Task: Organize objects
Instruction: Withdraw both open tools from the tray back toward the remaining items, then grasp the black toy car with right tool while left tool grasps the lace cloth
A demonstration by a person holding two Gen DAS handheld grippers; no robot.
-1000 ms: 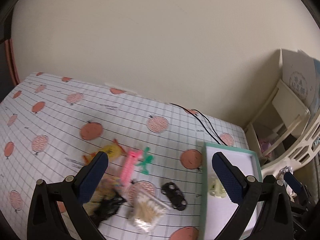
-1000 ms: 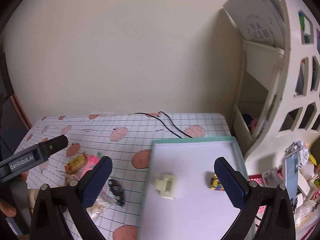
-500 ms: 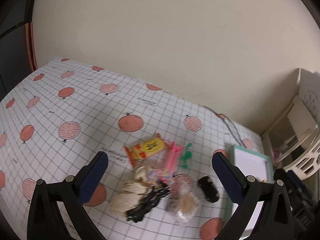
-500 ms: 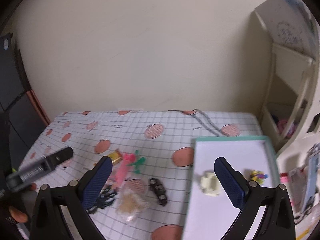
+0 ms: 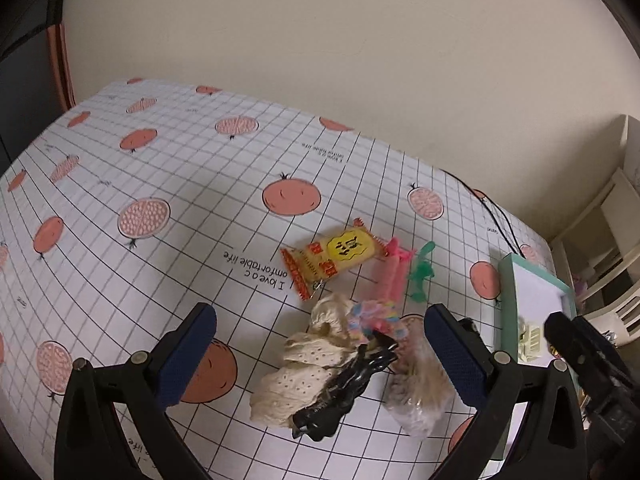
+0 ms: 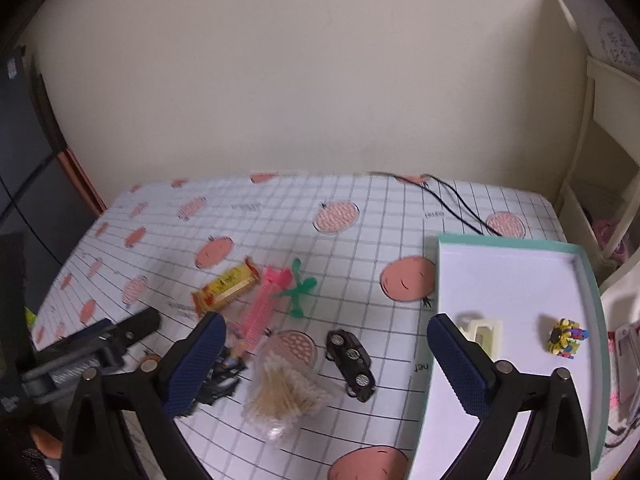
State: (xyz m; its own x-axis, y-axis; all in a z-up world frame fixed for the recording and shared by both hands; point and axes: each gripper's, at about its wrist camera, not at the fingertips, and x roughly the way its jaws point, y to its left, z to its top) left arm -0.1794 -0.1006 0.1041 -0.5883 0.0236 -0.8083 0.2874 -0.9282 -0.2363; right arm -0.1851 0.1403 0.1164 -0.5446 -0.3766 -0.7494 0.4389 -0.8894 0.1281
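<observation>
**Both grippers hung open above a heap of small things**

The tablecloth [image 6: 280, 220] was white with a grey grid and orange fruit prints. Near its middle lay a yellow snack packet [image 5: 334, 258] with red crimped ends, and just beside it a pink comb [image 6: 262, 304] and a green plastic figure [image 6: 298, 288]. Nearer the front edge sat a cream lace scrunchie [image 5: 298, 376], a pastel hair tie [image 5: 374, 314] touching it, a black tangled piece [image 5: 344, 392] lying against the scrunchie, and a clear bag of cotton swabs [image 6: 286, 388]. A black toy car [image 6: 352, 360] stood just right of the bag.

Along the right edge of the tabletop lay a teal-rimmed white tray [image 6: 520, 244], holding a cream hair clip [image 6: 486, 332] and a small multicoloured toy [image 6: 566, 338], the two well apart.

The left gripper [image 5: 320, 360] was spread wide and held nothing; the scrunchie and black piece showed between its fingers. The right gripper [image 6: 326, 364] was likewise wide and bare, with the swab bag and car between its fingers and the tray's left rim behind its right finger.
</observation>
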